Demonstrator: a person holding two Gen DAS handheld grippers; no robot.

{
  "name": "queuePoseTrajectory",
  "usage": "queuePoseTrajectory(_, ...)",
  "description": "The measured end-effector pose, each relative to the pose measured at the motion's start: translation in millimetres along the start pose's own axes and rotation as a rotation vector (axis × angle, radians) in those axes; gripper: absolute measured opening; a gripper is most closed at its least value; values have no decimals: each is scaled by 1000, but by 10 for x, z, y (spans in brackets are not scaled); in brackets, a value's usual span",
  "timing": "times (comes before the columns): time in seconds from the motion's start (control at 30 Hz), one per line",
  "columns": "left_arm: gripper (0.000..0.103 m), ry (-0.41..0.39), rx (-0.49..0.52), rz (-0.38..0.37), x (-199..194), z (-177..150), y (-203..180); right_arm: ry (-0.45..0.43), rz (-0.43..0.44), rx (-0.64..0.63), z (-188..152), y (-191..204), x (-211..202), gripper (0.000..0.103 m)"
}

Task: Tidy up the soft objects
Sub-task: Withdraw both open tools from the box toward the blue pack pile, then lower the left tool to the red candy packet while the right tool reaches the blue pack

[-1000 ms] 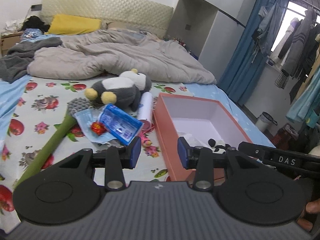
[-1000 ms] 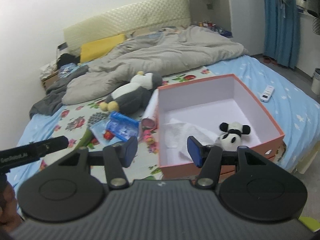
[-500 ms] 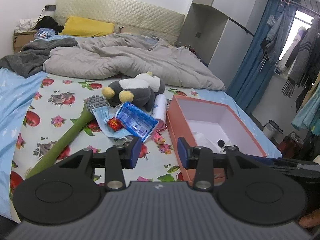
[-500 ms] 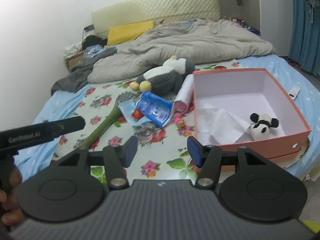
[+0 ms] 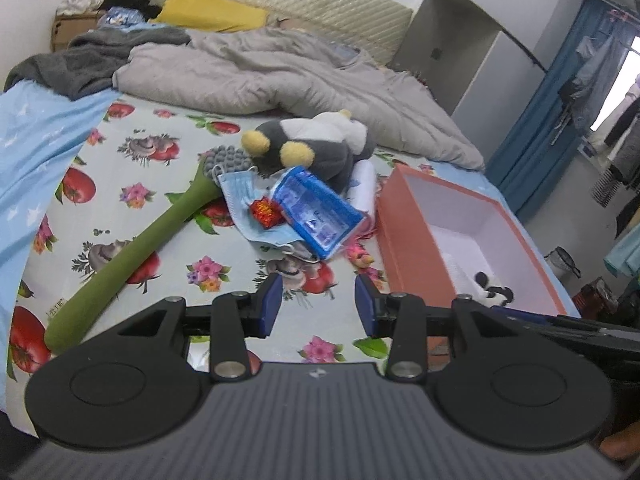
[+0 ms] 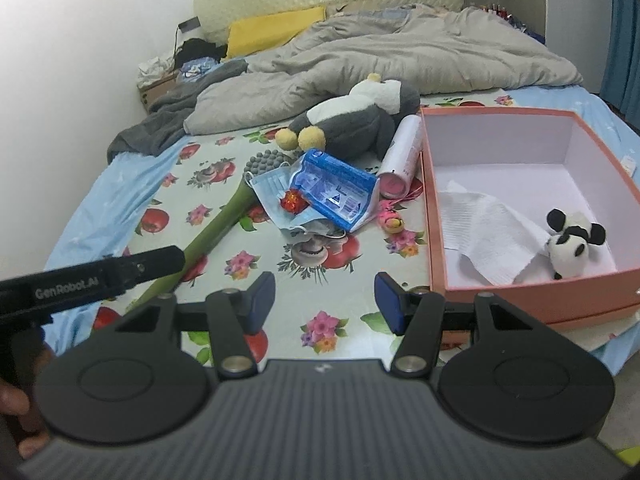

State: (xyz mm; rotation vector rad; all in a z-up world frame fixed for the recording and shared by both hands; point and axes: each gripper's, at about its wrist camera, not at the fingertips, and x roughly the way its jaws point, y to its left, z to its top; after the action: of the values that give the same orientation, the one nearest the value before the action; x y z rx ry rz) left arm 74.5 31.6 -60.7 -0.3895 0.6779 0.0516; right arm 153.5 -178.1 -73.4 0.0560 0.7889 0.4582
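Hovering over bed (image 6: 344,292) | left hand-held gripper (image 5: 319,300) released, empty | right hand-held gripper (image 6: 325,300) released, empty | penguin (image 6: 352,120) beside box (image 6: 536,300) | panda (image 6: 572,240) inside box

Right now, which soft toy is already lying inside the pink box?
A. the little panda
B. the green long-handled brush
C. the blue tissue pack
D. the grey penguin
A: the little panda lies in the pink box next to a white tissue, while the grey penguin is still out on the bed.
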Motion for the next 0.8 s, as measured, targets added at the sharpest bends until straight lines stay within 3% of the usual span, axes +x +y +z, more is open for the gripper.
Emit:
queuePoseTrajectory(0.47,46,86,-17,46,1214,308,475,26,5,-32,492,-117,978,57)
queuePoseTrajectory(0.8,46,118,33,9,2196,558,714,61,-22,-46,856,-289,1824,57)
